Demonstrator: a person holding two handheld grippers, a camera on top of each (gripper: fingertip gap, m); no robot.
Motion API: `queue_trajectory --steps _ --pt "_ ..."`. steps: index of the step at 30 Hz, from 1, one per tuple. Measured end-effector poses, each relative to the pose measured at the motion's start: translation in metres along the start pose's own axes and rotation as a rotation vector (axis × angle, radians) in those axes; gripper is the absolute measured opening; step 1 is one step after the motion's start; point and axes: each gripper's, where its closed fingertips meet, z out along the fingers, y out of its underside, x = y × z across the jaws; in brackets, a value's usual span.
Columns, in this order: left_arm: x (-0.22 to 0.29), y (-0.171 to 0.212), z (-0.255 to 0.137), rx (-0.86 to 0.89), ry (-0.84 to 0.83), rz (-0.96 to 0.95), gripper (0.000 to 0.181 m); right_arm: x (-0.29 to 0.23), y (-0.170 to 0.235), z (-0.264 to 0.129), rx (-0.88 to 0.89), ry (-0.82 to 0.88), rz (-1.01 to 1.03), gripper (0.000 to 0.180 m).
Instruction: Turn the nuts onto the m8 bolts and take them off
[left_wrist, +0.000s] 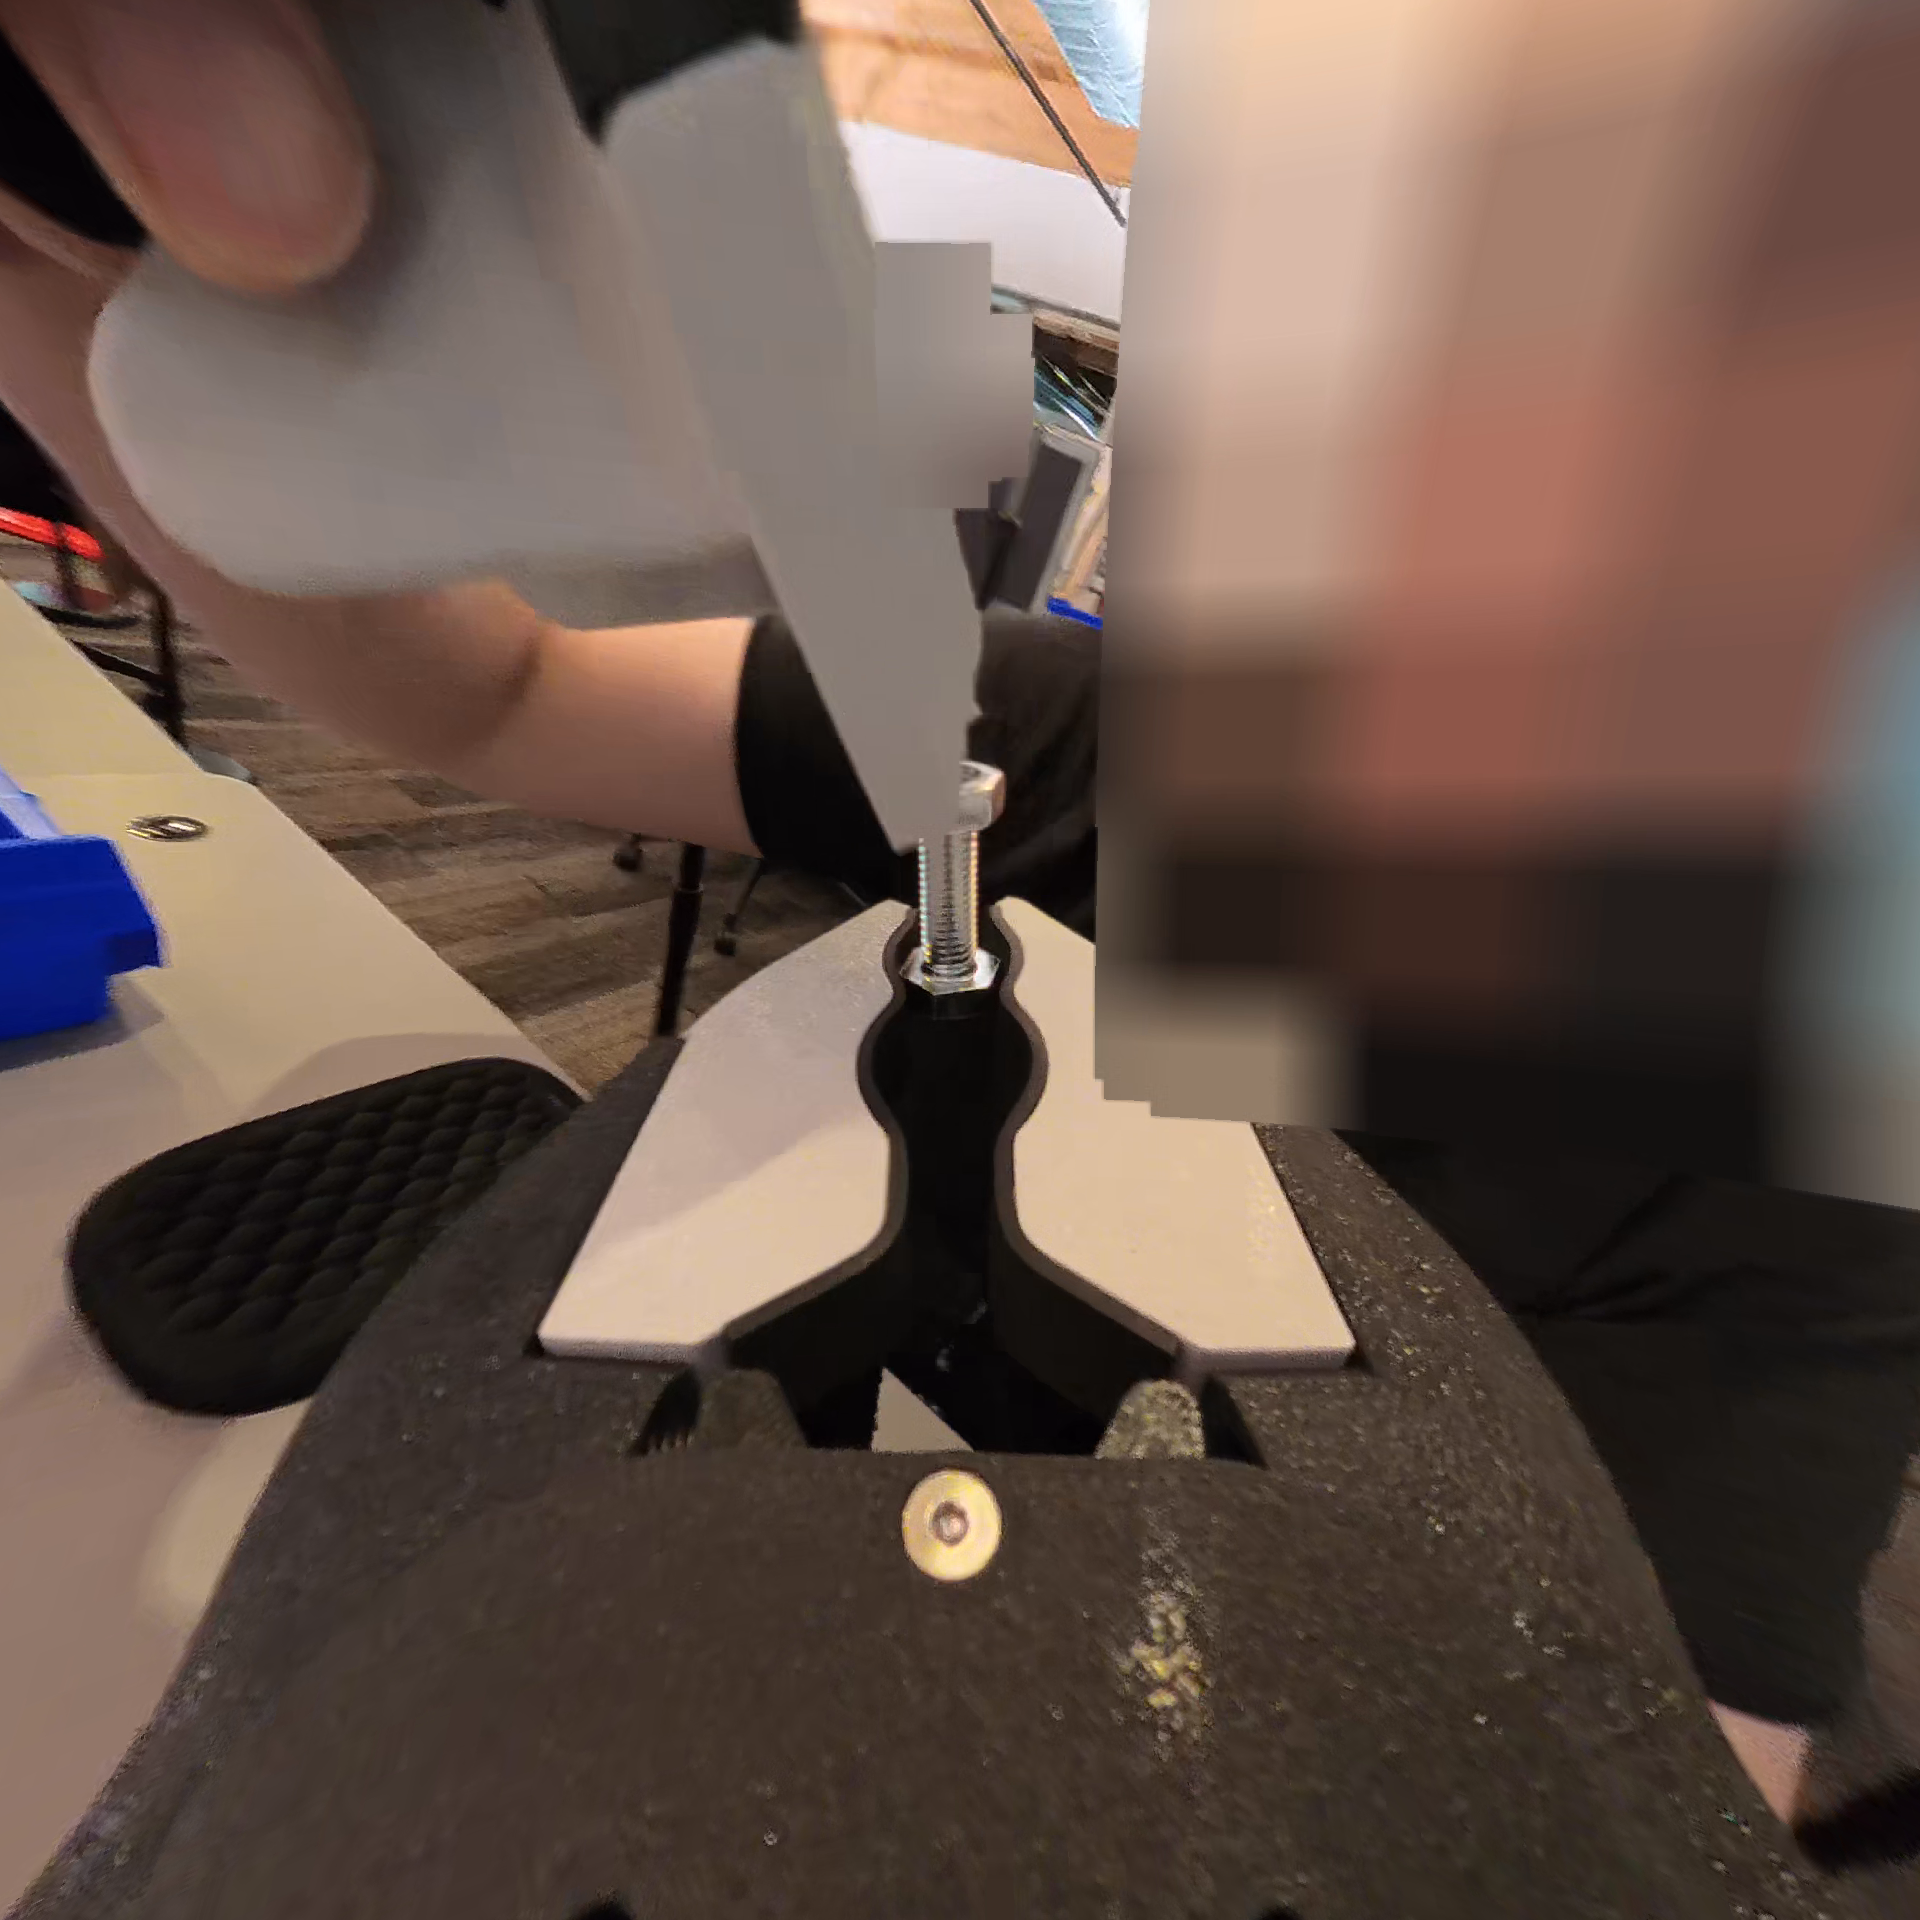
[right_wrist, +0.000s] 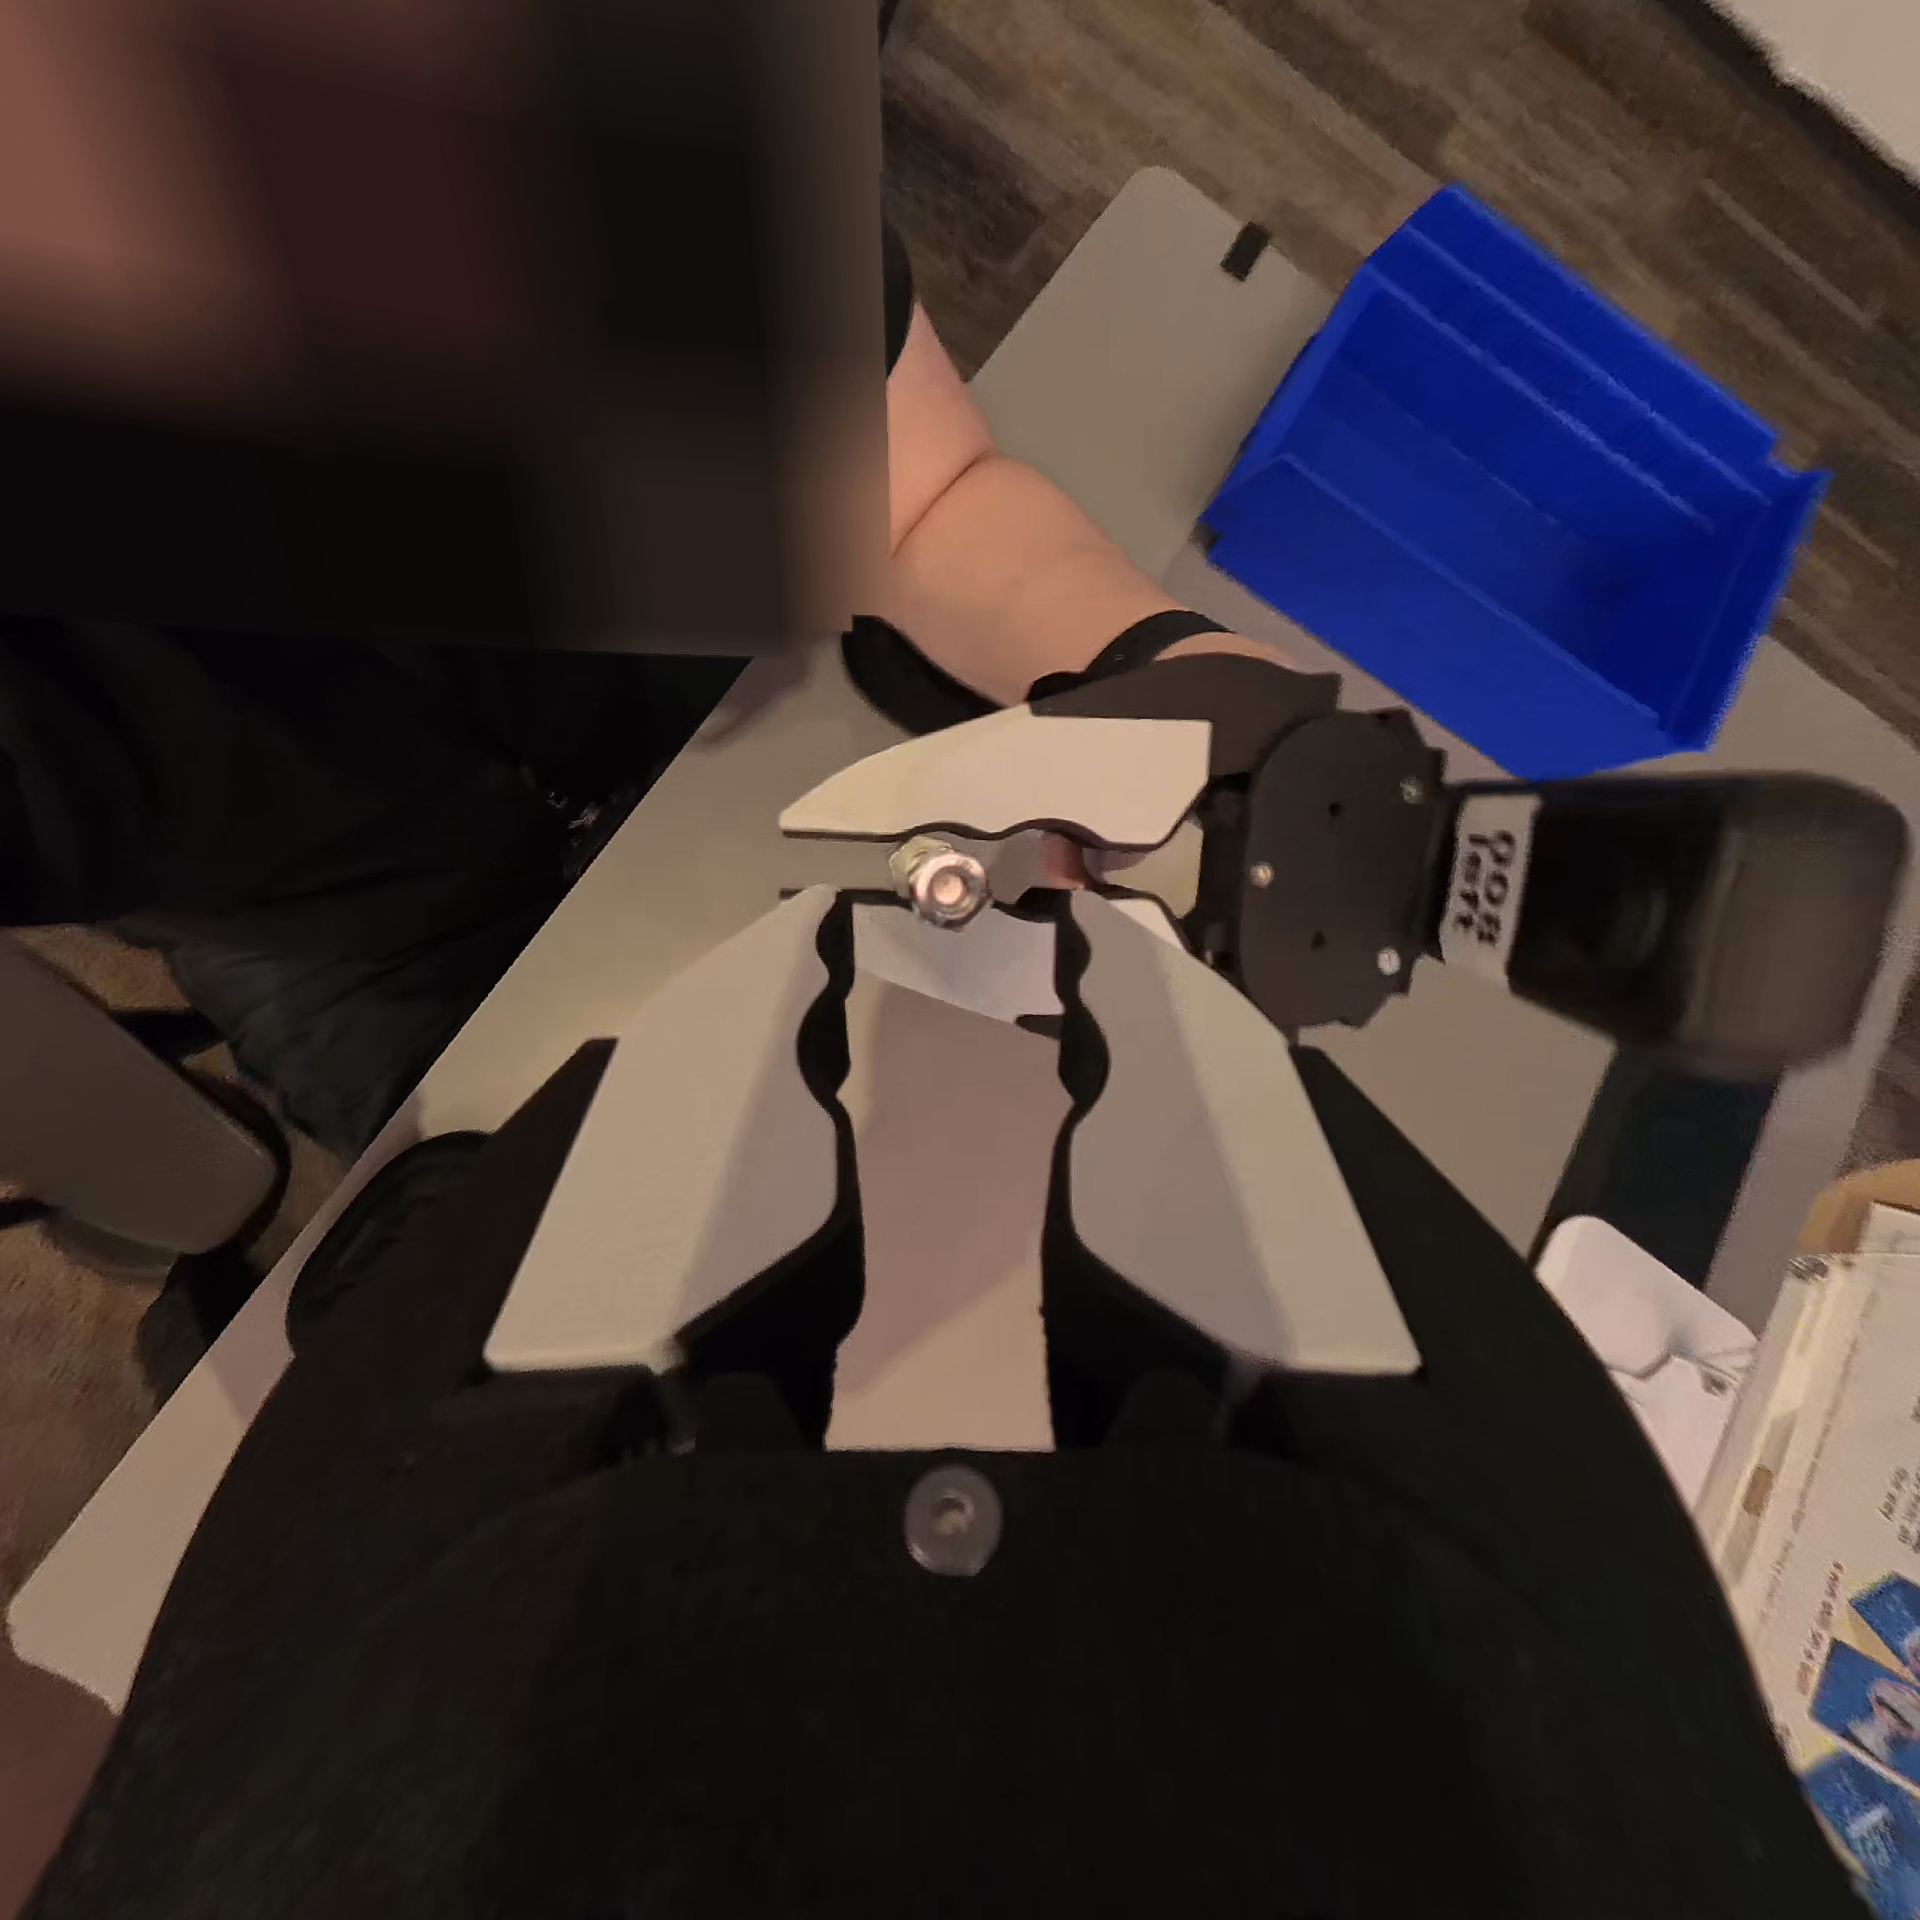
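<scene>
Silver steel shows in one bolt (left_wrist: 948, 894) and one nut (left_wrist: 951, 971), the only fasteners that can be counted. The bolt stands upright with its hex head at the top, above the edge of the pale desk (left_wrist: 312, 935), and the nut sits on its thread just under the bare stretch of shank. The left gripper (left_wrist: 951, 961) has its jaws nearly closed, pinching the nut between the notches at their tips. The right gripper (right_wrist: 951, 909) reaches down from above; its jaws stand wide apart, the tips lying either side of the bolt head without clearly clamping it. One blue plastic bin (right_wrist: 1507, 478) sits on the desk well apart from the bolt, and some printed cards (right_wrist: 1849, 1621) lie at the desk's far side.
</scene>
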Motion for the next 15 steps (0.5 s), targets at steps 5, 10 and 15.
queue_trajectory --steps 5,10,15 --pt "-0.046 -0.021 -0.037 0.063 -0.485 0.088 0.011 0.051 -0.006 -0.04 0.179 0.287 0.307 0.039" --pt "-0.076 -0.044 -0.078 0.153 -0.901 0.198 0.012 0.086 0.031 -0.061 0.105 0.53 0.732 0.039" --pt "-0.097 -0.049 -0.12 0.143 -1.303 0.297 0.011 0.095 0.039 -0.053 0.083 0.514 0.929 0.039"
